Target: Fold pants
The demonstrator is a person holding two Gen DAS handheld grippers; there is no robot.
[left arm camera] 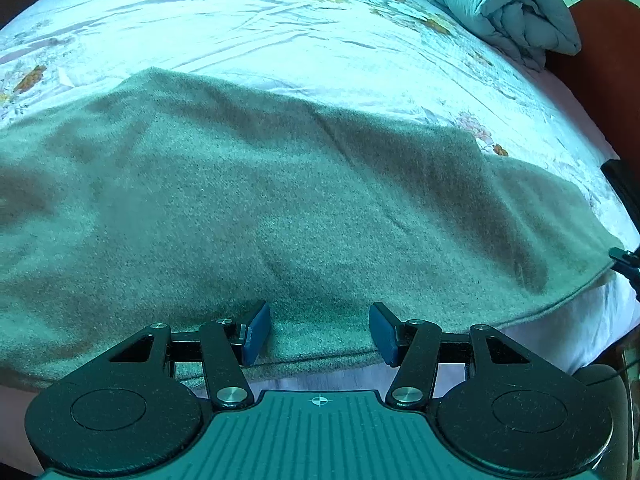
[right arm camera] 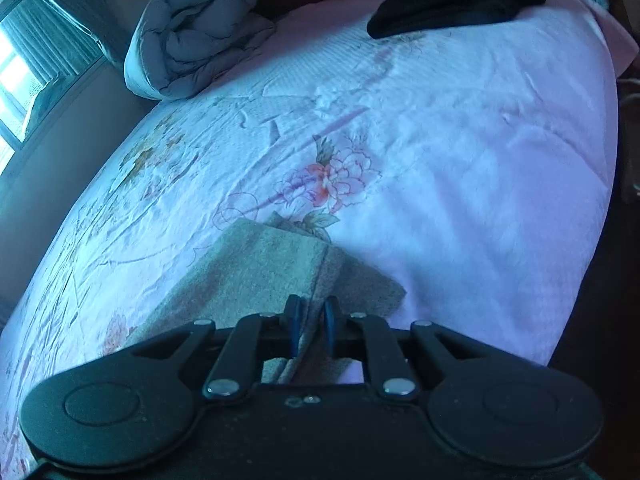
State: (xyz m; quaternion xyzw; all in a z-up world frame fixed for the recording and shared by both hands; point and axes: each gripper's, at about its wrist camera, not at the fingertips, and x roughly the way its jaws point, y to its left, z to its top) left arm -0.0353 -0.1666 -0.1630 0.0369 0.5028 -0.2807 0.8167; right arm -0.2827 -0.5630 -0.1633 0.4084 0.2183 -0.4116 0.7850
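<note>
The grey-green fleecy pants (left arm camera: 248, 208) lie spread flat across the near side of the bed. My left gripper (left arm camera: 319, 330) is open, with its blue pads on either side of the pants' near hem and nothing between them but flat fabric. My right gripper (right arm camera: 313, 326) is shut on a fold of the pants (right arm camera: 276, 268) at their end, with cloth pinched between the pads. The right gripper's tip also shows at the right edge of the left wrist view (left arm camera: 626, 258), at the pants' corner.
The bed carries a floral sheet (left arm camera: 280, 28) that shows pink in the right wrist view (right arm camera: 460, 152). A rolled grey duvet (left arm camera: 508, 8) lies at the far corner (right arm camera: 192, 36). A folded black garment (right arm camera: 460, 4) sits by the dark red headboard (left arm camera: 600, 64). A window (right arm camera: 24, 64) is at left.
</note>
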